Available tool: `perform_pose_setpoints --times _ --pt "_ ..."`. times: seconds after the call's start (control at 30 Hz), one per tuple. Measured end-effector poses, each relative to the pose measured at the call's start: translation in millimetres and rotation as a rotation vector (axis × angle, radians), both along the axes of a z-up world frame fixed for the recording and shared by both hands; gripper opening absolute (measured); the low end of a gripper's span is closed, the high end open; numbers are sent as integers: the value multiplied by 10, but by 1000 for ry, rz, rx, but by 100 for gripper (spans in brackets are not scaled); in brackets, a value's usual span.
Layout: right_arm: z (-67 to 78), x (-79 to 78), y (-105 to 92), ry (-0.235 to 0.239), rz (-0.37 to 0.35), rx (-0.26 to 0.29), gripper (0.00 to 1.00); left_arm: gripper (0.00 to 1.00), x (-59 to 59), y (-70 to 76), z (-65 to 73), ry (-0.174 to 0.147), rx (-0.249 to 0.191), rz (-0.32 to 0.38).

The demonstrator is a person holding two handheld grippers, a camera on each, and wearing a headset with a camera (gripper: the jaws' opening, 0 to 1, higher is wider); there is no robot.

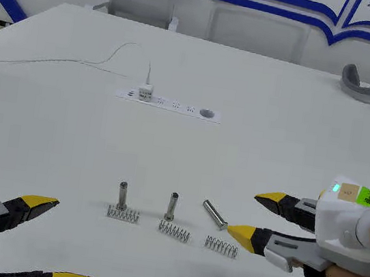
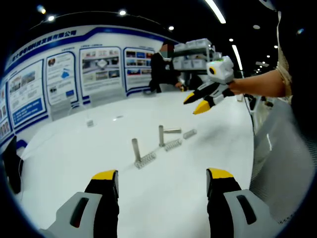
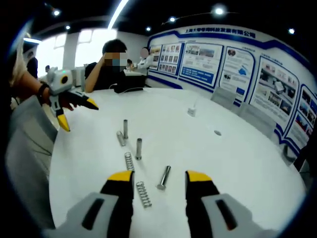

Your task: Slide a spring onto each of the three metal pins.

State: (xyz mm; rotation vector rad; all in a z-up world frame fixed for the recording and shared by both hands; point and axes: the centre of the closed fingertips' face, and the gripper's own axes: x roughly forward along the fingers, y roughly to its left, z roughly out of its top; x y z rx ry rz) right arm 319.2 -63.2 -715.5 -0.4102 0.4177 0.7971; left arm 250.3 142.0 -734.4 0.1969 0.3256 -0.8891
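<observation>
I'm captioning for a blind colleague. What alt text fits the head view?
On a white table, two metal pins stand upright and a third pin lies flat, each with a spring lying in front. The open right hand-held gripper hovers beside the third pin; the open left hand-held gripper is at lower left.

On the table (image 1: 51, 113), low in the frame, the left pin (image 1: 122, 195) and middle pin (image 1: 172, 206) are standing, the right pin (image 1: 215, 214) lying beside them. The left spring (image 1: 123, 214), middle spring (image 1: 174, 231) and right spring (image 1: 221, 246) are lying just below each. A power strip (image 1: 169, 103) is sitting above, mid-frame
</observation>
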Motion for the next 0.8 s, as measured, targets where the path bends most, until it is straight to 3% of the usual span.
perform_pose_setpoints --times 0.4,0.8 --pt "-188 349 119 60 -35 -55 32 73 -6 -27 9 2 -4 5" --pt "-472 546 172 147 -102 -86 26 72 -25 -23 3 8 -9 16"
